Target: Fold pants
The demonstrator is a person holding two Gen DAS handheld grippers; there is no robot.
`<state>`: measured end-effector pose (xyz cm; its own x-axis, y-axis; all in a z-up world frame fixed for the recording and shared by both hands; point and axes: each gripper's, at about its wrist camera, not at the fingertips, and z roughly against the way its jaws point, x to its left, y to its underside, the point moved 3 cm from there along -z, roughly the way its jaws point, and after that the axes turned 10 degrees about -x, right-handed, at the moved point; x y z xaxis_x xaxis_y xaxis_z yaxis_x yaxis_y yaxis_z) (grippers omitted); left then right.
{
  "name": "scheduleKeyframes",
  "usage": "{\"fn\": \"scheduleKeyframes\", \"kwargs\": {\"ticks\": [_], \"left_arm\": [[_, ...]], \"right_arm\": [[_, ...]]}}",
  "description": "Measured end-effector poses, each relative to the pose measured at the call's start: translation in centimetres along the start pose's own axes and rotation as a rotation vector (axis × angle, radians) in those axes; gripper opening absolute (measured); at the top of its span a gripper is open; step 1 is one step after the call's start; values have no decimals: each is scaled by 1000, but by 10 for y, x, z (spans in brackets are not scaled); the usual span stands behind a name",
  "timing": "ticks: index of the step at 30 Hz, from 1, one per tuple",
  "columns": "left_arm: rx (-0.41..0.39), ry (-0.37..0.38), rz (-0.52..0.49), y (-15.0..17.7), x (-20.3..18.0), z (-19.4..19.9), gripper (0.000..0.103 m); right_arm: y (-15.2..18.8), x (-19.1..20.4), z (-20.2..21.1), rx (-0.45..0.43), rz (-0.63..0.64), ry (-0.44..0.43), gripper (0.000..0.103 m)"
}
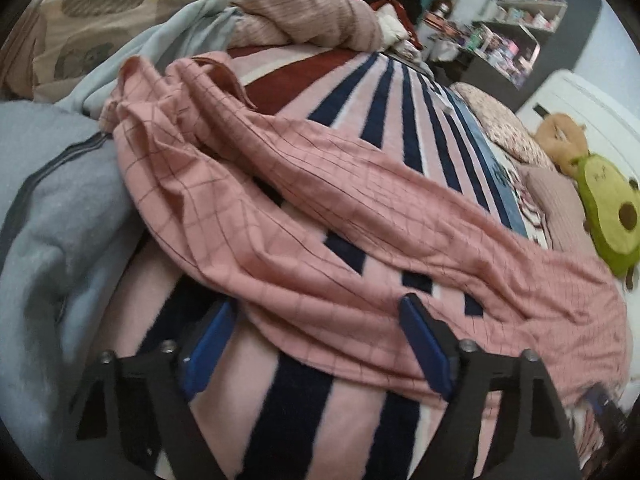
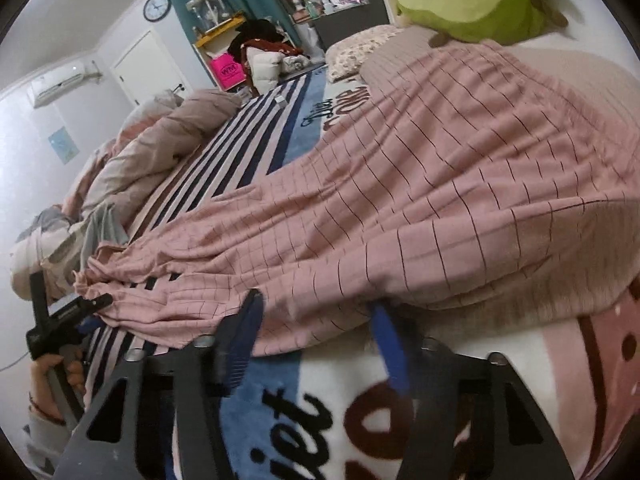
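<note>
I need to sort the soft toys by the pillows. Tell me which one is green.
The avocado plush toy is green, with a brown pit; the other plush toy behind it is tan.

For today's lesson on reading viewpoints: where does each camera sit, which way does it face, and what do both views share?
Left wrist: behind the left gripper, looking down at the pink checked cloth pants; only its fingers show.
Right wrist: behind the right gripper, facing the pants' wide end; a hand holds the left gripper.
Shared: pants, striped plush blanket, green avocado soft toy.
</note>
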<state>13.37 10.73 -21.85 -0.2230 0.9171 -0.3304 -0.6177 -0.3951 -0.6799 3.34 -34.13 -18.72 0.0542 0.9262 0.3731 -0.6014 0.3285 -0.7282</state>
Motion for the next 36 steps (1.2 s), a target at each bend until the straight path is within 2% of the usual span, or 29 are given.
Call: {"fn": "scheduleKeyframes", "kwargs": {"ticks": [2, 5, 8, 10, 11, 12, 13, 14, 15, 16, 19, 23, 25, 27, 31, 32, 33, 35, 36], "left_arm": [[-4, -3, 23, -3, 4, -2, 76], [-14, -35, 43, -8, 12, -1, 77], [-9, -55, 61, -12, 19, -6, 78], [-5, -64, 69, -14, 22, -11, 77], [0, -62, 75, -15, 22, -13, 75], [3, -56, 76, -15, 22, -14, 62], [12, -49, 69, -15, 19, -15, 44], [18, -47, 54, -15, 16, -15, 37], [18, -47, 41, -17, 14, -16, 24], [12, -49, 27, -17, 12, -14, 12], [-22, -34, 6, -23, 8, -5, 5], [-76, -21, -18, -34, 2, 8, 4], [-110, -21, -34, -43, -3, 16, 4], [-114, -13, -41, -50, -8, 18, 4], [-96, -23, -56, -50, -10, 17, 4], [-91, -28, -63, -48, -9, 16, 4], [-83, -33, -66, -45, -8, 16, 4], [-77, -40, -58, -41, -5, 15, 4], [-73, -40, -49, -38, -2, 16, 4]], "right_arm": [[-1, -2, -5, 17, -11, 23, 37], [0, -11, -7, 43, -78, 25, 40], [-1, -18, 0, 27, -119, 50, 70], [-3, -25, 2, 13, -147, 73, 70], [-4, -26, 2, 1, -159, 68, 63], [-5, -26, 3, -10, -167, 61, 47], [-6, -25, 4, -20, -171, 57, 38], [-7, -24, 4, -23, -166, 59, 24], [-8, -22, 5, -24, -158, 68, 14], [-10, -20, 6, -28, -149, 72, 10], [-17, -15, 14, -57, -129, 56, 4], [-31, -5, 20, -91, -58, 49, 2], [-42, -3, 20, -105, -49, 16, 1], [-52, -2, 15, -86, -22, 12, 1], [-44, -9, 9, -21, -119, -36, 5], [-39, -12, 9, -10, -137, -31, 10], [-34, -15, 9, -3, -156, -19, 27], [-26, -21, 9, 23, -205, -14, 49], [-21, -23, 10, 32, -235, -16, 49]]}}
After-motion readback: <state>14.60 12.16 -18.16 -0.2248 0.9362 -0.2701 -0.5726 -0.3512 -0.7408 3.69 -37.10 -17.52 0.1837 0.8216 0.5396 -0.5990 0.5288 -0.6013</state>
